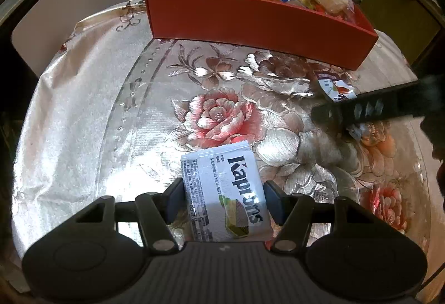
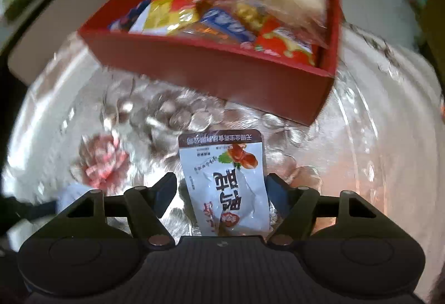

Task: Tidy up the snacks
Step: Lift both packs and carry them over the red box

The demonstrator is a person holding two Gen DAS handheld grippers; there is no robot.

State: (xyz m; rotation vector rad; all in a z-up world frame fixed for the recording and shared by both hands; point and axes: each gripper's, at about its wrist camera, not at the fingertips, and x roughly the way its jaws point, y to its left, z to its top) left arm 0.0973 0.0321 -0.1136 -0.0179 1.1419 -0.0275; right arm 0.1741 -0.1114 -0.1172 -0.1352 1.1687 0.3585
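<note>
My left gripper (image 1: 219, 202) clamps a wafer packet (image 1: 222, 192); my right gripper (image 2: 221, 192) stands apart around a white pouch (image 2: 226, 187), red box (image 2: 222, 73) ahead

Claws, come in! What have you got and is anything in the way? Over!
Left claw shut on Kaprons wafer packet. Right claw around white nut pouch, grip unclear. Red box ahead, already holding snacks. Path clear.

Glare on the shiny tablecloth (image 1: 83, 115); right wrist view motion-blurred (left sharp), fisheye edges dark.
</note>
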